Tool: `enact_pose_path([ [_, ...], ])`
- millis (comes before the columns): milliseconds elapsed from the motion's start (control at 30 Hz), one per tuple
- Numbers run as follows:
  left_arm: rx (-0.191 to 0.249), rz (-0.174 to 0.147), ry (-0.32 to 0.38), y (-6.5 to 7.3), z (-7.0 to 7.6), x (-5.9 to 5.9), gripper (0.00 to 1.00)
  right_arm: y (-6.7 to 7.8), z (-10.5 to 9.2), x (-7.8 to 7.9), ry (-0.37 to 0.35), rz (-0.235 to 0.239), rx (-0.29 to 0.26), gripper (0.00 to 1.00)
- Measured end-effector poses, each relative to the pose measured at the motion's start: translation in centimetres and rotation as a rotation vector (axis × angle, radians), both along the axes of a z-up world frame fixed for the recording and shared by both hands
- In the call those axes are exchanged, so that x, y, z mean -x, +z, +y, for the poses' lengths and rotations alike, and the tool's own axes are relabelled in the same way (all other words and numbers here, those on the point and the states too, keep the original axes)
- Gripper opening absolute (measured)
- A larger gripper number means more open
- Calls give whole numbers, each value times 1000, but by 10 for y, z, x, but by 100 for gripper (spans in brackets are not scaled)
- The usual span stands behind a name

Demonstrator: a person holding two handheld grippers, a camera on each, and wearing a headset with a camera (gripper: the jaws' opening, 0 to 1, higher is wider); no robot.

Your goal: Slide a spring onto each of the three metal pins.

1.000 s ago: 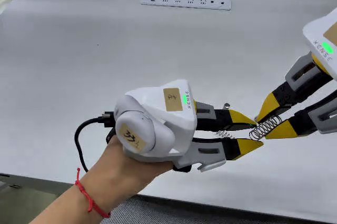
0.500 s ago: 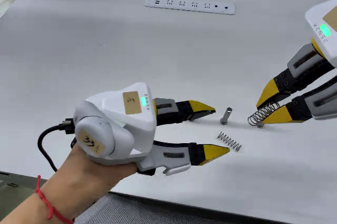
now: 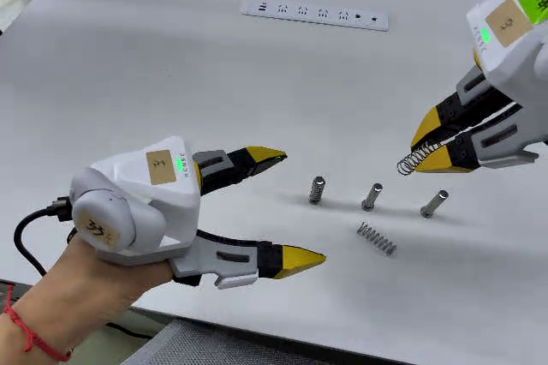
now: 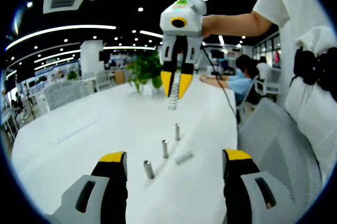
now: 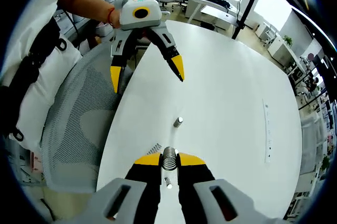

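Between the yellow tips of the right gripper point(image 3: 425, 154), pinched almost together, sits a coil spring point(image 3: 413, 159), its free end poking out to the left. It is held in the air, above and to the right of the pins. At near left the left gripper point(image 3: 298, 206) hovers with its jaws spread wide and nothing in them. On the white table point(image 3: 171, 82) between the two grippers stands a row of metal pins — left pin point(image 3: 317, 189), middle pin point(image 3: 372, 196), and right pin point(image 3: 434, 203), which leans. A second spring point(image 3: 376, 238) lies flat just on the near side of the middle pin. Far off, a power strip point(image 3: 315, 14) lies on the table.
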State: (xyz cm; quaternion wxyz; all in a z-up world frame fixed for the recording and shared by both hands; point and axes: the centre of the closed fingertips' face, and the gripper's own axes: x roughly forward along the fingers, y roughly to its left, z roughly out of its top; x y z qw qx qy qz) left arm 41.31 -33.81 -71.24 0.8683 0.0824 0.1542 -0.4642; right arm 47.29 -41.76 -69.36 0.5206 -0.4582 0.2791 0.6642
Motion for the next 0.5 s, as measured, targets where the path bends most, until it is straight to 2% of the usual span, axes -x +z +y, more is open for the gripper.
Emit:
enact_pose_path([
  [267,16,19,0,-9,5,1,89,-26,5,-13,-18,15,36,12],
  [500,35,35,-5,-17,6,2,98,-46,6,-16,-33,37,70,12],
])
